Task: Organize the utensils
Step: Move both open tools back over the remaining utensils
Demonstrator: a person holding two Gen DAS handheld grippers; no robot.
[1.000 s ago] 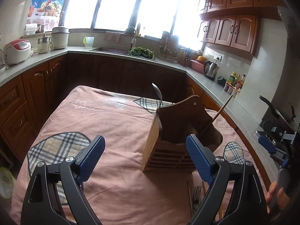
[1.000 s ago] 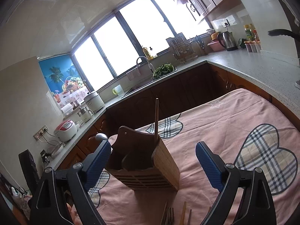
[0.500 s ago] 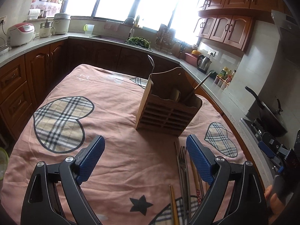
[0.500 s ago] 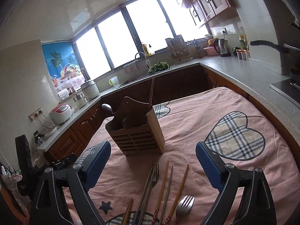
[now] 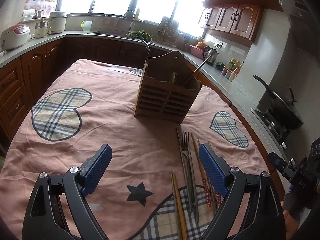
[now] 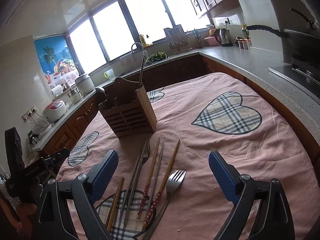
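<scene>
A slatted wooden utensil holder [image 5: 167,98] [image 6: 128,114] stands mid-table with a spoon [image 5: 146,48] and a chopstick [image 5: 197,70] sticking out of it. On the cloth in front of it lie several chopsticks [image 6: 172,166] [image 5: 178,202], a thin fork [image 5: 185,142] [image 6: 145,154] and a wider steel fork [image 6: 174,182]. My left gripper [image 5: 155,169] hovers open above the cloth, the loose utensils just inside its right finger. My right gripper [image 6: 163,173] is open too, with the utensils lying below, between its blue pads. Neither holds anything.
A pink tablecloth [image 5: 112,124] with plaid hearts covers the table. Dark cabinets and a grey counter [image 6: 260,64] ring it, carrying rice cookers [image 5: 15,36], a kettle [image 6: 224,36] and a dish rack. A black pan [image 5: 286,106] sits on the stove at right.
Both grippers have pulled back from the holder and tilted downward. The holder now looks smaller and farther, and the loose chopsticks and forks have come into view below the fingers.
</scene>
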